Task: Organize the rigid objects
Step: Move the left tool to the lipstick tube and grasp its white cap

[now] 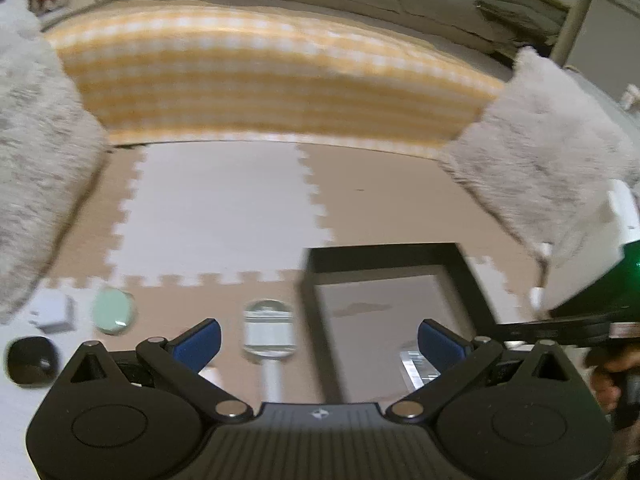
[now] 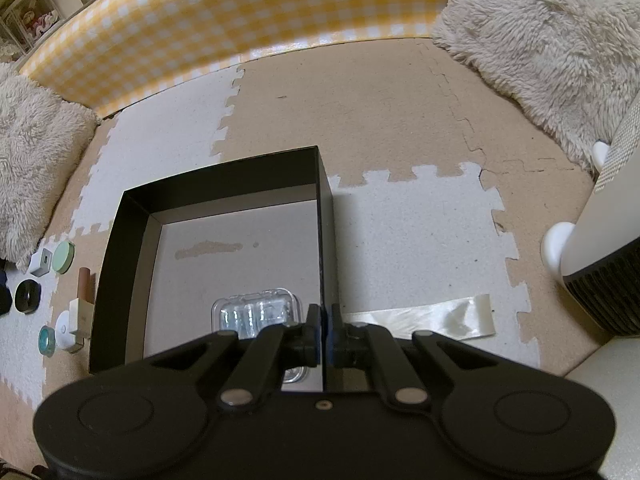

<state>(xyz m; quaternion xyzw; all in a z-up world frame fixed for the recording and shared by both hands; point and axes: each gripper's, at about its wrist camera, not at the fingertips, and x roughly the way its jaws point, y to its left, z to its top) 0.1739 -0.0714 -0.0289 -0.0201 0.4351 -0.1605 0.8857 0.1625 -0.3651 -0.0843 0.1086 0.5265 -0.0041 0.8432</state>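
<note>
A black box [image 2: 120,240] with a grey bottom was seen on the foam-mat floor [image 2: 400,128], open at the top. A clear plastic case [image 2: 256,312] lay inside it, near the right wall at the near end. The right claw [image 2: 325,334] was clamped together on the box's right wall, one finger inside and one outside.

Small items were lined up on the floor just left of the box: a mint green round tin [image 2: 64,256], a white cube adapter [image 2: 41,263], a black round item [image 2: 27,296], a brown stick [image 2: 85,286], a white round item [image 2: 66,330] and a teal ring [image 2: 47,340]. A strip of glossy tape [image 2: 440,316] lay on the floor to the right of the box.

In the left wrist view, much blurred, the left claw [image 1: 319,338] was held apart with nothing between its blue pads [image 1: 200,340]. Ahead of it a clear glass-like item [image 1: 269,330] was seen on the floor, just left of the box wall [image 1: 316,320]; its exact kind could not be told. The mint tin [image 1: 113,311] and a black item [image 1: 30,360] showed further left.

A yellow checked bed side [image 2: 240,16] ran along the back, with fluffy cushions [image 2: 540,40] at both ends.
</note>
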